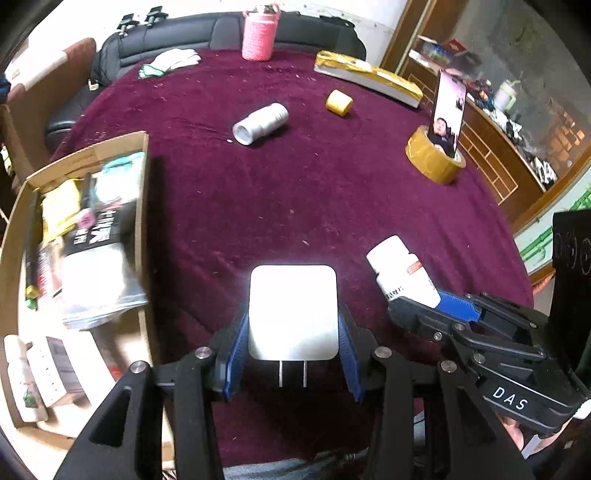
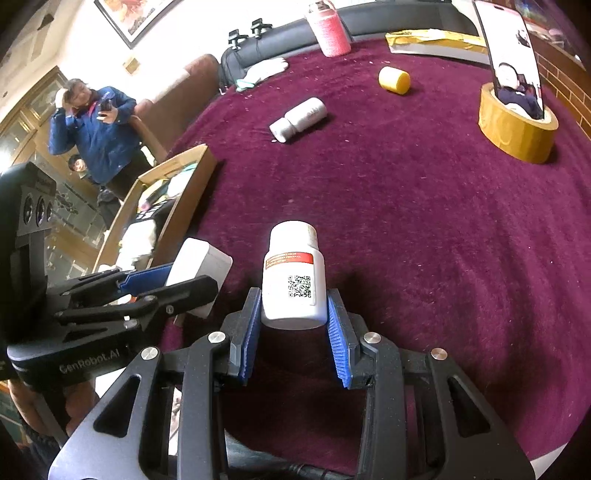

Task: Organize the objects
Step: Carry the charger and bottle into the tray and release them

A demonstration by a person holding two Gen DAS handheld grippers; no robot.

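My left gripper (image 1: 293, 332) is shut on a white plug adapter (image 1: 293, 310), prongs pointing back toward me, held above the maroon tablecloth (image 1: 295, 192). My right gripper (image 2: 293, 321) is shut on a white pill bottle (image 2: 293, 280) with a red label band and a QR code. Each gripper shows in the other's view: the right one with the bottle (image 1: 402, 275) to the right, the left one with the adapter (image 2: 199, 269) to the left. A cardboard box (image 1: 142, 177) with several packets and boxes sits at the left.
On the cloth lie a white bottle on its side (image 1: 260, 122), a small yellow cap (image 1: 339, 102), a tape roll (image 1: 434, 158) holding an upright phone (image 1: 448, 110), a pink container (image 1: 258, 35), white gloves (image 1: 173, 61) and a taped parcel (image 1: 369, 77). A person (image 2: 96, 125) stands beyond the box.
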